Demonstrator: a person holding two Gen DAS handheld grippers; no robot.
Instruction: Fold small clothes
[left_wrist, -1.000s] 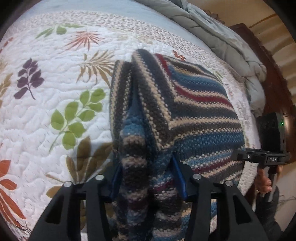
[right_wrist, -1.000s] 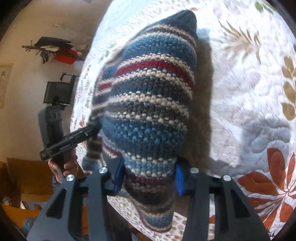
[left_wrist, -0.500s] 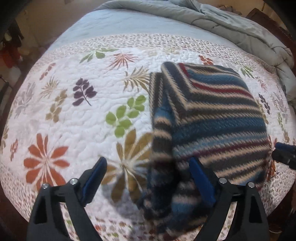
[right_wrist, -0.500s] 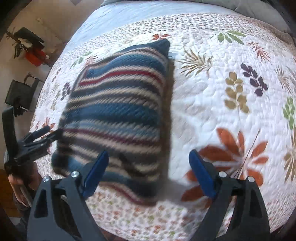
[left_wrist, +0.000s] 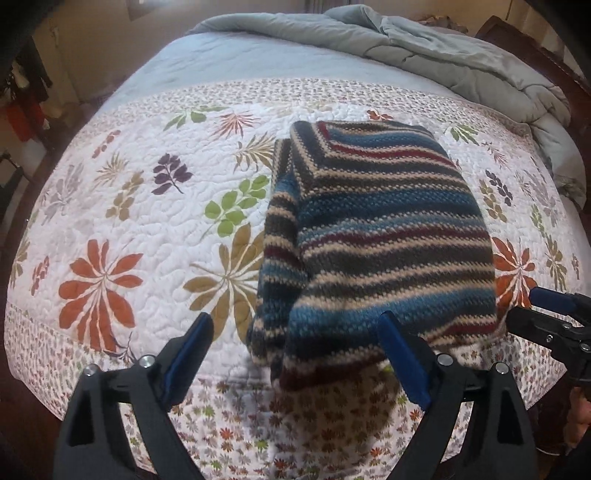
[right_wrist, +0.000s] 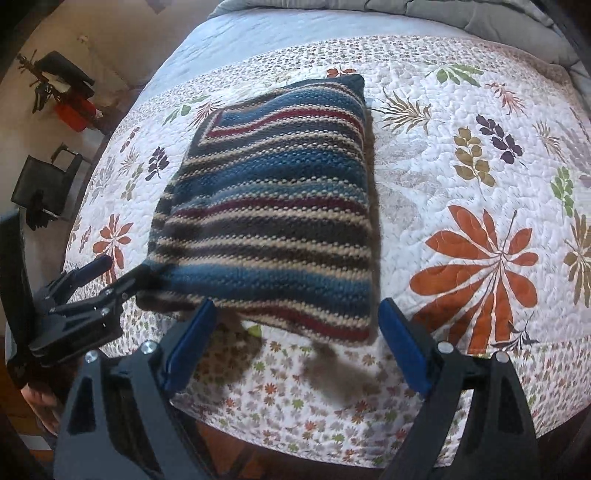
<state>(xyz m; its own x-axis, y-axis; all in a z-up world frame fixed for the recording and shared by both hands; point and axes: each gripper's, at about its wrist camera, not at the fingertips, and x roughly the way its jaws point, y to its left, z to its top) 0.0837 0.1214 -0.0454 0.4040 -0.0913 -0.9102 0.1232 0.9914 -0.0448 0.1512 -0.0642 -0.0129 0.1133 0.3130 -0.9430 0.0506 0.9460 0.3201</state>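
Loosely folded, the chunky striped knit sweater (left_wrist: 373, 236) lies on the quilted floral bedspread (left_wrist: 122, 206), both tools released.

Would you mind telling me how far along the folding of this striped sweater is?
Done: the striped sweater lies folded into a compact rectangle on the floral quilt. In hand: nothing; the left gripper and right gripper are both open above it. Left: perhaps only tidying its near edge.

The striped blue, tan and maroon knitted wool garment (left_wrist: 380, 236) looks coarse; the white floral quilted cotton bedspread (left_wrist: 147, 221) is matt and puckered.
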